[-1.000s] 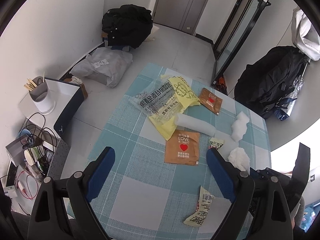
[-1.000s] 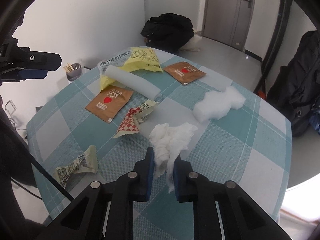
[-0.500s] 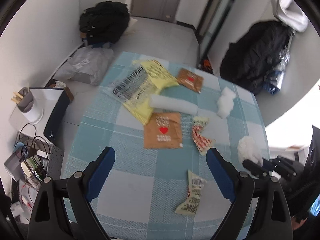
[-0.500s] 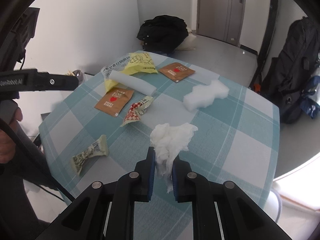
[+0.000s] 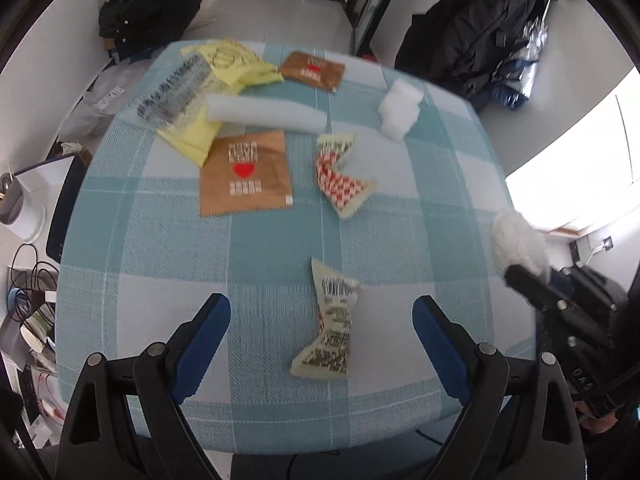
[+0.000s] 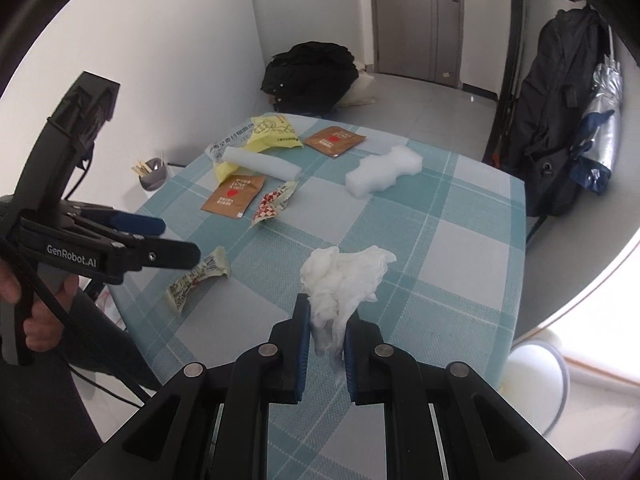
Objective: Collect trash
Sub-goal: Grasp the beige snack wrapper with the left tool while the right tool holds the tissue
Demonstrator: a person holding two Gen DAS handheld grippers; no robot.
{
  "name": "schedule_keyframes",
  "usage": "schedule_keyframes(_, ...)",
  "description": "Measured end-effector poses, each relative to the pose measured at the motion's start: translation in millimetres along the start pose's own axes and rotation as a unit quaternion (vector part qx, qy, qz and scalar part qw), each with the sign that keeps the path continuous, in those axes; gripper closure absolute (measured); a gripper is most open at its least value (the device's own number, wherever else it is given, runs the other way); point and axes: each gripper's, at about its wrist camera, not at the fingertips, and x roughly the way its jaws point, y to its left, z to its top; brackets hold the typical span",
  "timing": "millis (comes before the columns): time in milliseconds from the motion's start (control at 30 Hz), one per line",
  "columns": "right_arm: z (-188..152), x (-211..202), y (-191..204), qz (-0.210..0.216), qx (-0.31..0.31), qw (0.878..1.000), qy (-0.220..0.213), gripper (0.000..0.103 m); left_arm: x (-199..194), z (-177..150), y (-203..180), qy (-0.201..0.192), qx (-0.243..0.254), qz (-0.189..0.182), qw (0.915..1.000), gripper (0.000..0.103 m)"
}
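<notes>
Above the checked teal bench [image 5: 280, 240], the right gripper [image 6: 326, 332] pinches a crumpled white tissue [image 6: 344, 276] while the left gripper [image 5: 320, 320], jaws spread, hovers over a pale twisted barcode wrapper [image 5: 330, 320], likely needing descent and closing.

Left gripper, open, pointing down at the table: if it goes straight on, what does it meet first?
Most likely the pale yellow barcode wrapper, which lies on the checked tablecloth between the left gripper's open jaws. Depth is unclear; it might touch cloth beside it.
</notes>
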Motion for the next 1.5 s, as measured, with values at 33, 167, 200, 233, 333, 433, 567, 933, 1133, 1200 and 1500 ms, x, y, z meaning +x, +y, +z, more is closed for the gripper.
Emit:
schedule_keyframes(33,-2,-2,1,-0.006,-0.003,1.000,-0.002,0.089,3,-2,-1,0.009,0.001,0.005,0.9999,0.015)
schedule_keyframes(167,-8,-2,3,-0.021,-0.007,1.000,-0.002,0.089,9,-7,-1,0.026,-0.003,0.003,0.9996,0.024)
schedule_keyframes(200,-10,-2,2,-0.020,-0.003,1.000,-0.002,0.089,9,-8,-2,0.025,0.001,0.007,0.9997,0.027)
schedule_keyframes(233,-11,-3,1,-0.019,0.000,1.000,-0.001,0.089,9,-9,-4,0.023,0.007,0.013,0.9996,0.028)
schedule_keyframes(333,-13,-5,3,-0.016,0.002,1.000,-0.006,0.089,11,-11,-8,0.020,0.022,0.035,0.9989,0.046)
schedule_keyframes(433,-15,-6,6,-0.017,-0.007,1.000,-0.009,0.089,12,-12,-14,0.014,0.039,0.062,0.9972,0.060)
schedule_keyframes(567,-17,-7,7,-0.015,-0.004,1.000,-0.008,0.089,13,-14,-18,0.018,0.043,0.050,0.9976,0.079)
schedule_keyframes(933,-21,-10,0,-0.022,0.014,1.000,-0.006,0.089,10,-16,-14,0.018,0.034,0.072,0.9967,0.090)
schedule_keyframes(1133,-23,-14,3,-0.024,0.009,1.000,-0.008,0.089,7,-15,-8,0.011,0.013,0.076,0.9970,0.090)
schedule_keyframes(1200,-23,-16,6,-0.029,0.003,1.000,-0.010,0.089,2,-13,-7,0.001,0.006,0.070,0.9976,0.090)
schedule_keyframes(1500,-11,-46,10,-0.025,0.010,0.999,-0.042,0.089,-18,-4,-1,-0.028,-0.028,0.052,0.9978,0.092)
